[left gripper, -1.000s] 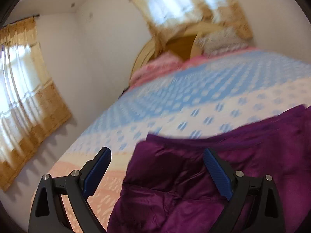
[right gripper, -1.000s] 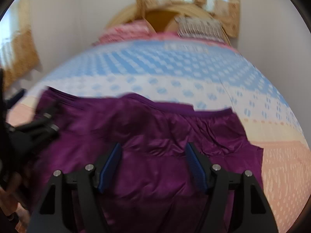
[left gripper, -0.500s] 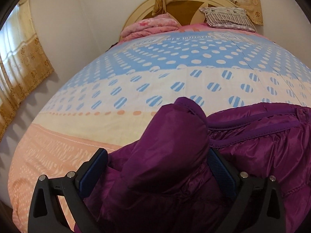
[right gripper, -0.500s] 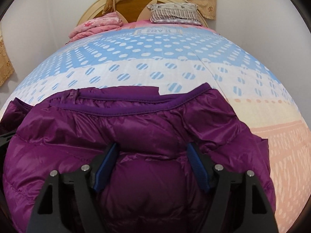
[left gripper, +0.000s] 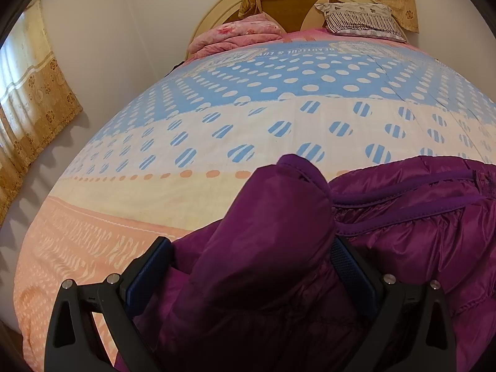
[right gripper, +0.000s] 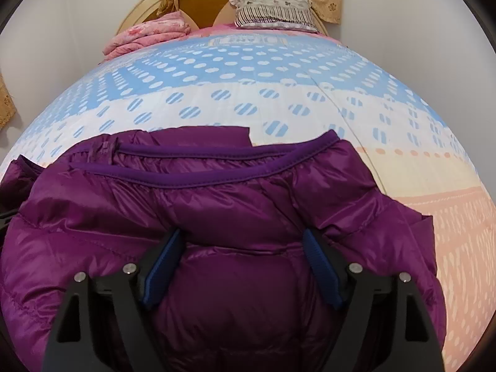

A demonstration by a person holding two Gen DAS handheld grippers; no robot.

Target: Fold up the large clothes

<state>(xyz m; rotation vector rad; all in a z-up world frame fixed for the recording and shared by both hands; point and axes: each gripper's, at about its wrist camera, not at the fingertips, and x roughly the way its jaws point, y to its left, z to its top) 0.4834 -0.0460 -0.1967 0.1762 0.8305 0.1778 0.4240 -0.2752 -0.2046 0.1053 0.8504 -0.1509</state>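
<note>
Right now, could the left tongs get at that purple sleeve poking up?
Probably yes: the sleeve of the purple jacket already bulges between the open left tongs, nothing covering it.

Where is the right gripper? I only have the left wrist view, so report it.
Observer: The right gripper sits over the body of the purple jacket, jaws open, padding bulging between them.
Operator: Give me the jacket's right edge.
Observer: It ends on the bedspread, on its peach band, with more bedspread showing beyond.
Operator: Report anything past the trim.
Observer: A flat purple flap pokes out beyond the trimmed edge.
</note>
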